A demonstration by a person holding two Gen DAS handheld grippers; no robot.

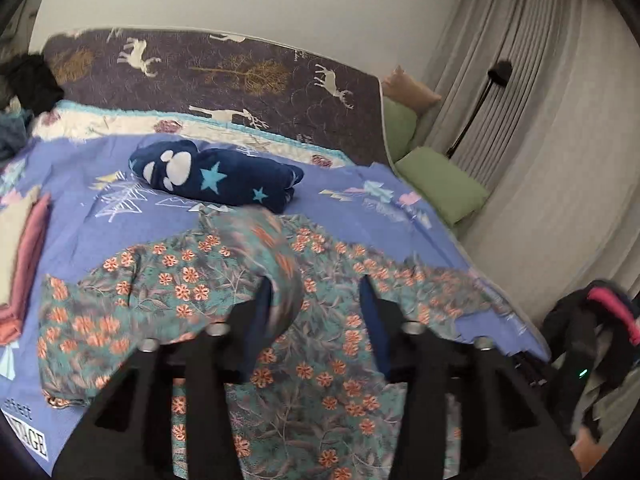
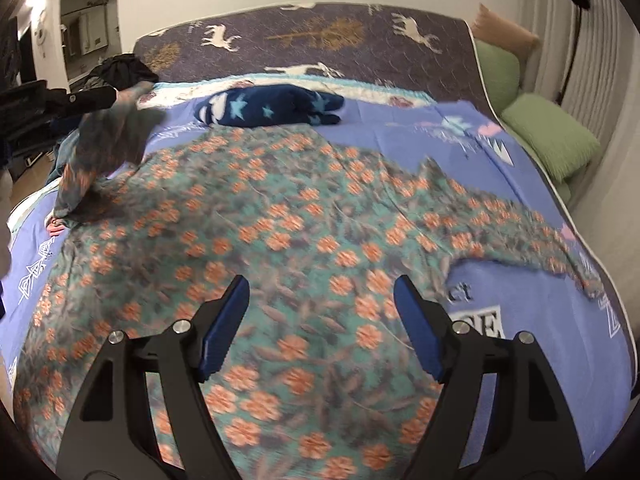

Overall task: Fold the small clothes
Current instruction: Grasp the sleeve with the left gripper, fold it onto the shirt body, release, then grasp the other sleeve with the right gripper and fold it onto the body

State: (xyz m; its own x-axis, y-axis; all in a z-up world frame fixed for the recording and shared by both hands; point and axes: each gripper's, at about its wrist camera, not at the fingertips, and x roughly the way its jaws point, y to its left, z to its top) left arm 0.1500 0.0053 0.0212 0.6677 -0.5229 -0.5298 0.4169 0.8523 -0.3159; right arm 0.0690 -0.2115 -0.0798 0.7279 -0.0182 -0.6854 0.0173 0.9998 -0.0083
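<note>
Spreading across one bed, a periwinkle printed sheet (image 1: pixel 340 200) fills both wrist views, with one dark quilt (image 1: pixel 240 68) patterned with white deer and gold trees standing behind it at 12 o'clock. One pleated pale curtain (image 1: pixel 560 120) hangs at 2 o'clock.

The task's thing, one teal floral garment (image 2: pixel 300 220) of thin, limp cloth dotted with orange blossoms, lies flat over the middle of the sheet, running from 9 o'clock to 4 o'clock in the right wrist view. Its sleeve at 9 o'clock is lifted off the bed.

Three pillows are wedged between bed and curtain at 2 o'clock: two green (image 1: pixel 440 184) and one peach (image 1: pixel 408 88). One navy fleece bundle (image 1: pixel 216 176), plush, rolled, printed with stars and a white paw, sits on the sheet at 11 o'clock, just beyond the garment. One folded stack (image 1: pixel 28 248), pink over cream, rests at the 9 o'clock edge. One black lamp (image 1: pixel 500 72) stands on a thin stem before the curtain.

The left gripper (image 1: pixel 316 284) has its jaws apart; a blurred fold of the raised sleeve drapes against one finger and the pads do not clamp it. The right gripper (image 2: pixel 320 284) hovers over the garment's body at 6 o'clock, its blue ribbed pads (image 2: pixel 224 320) wide apart, nothing pinched between them.
</note>
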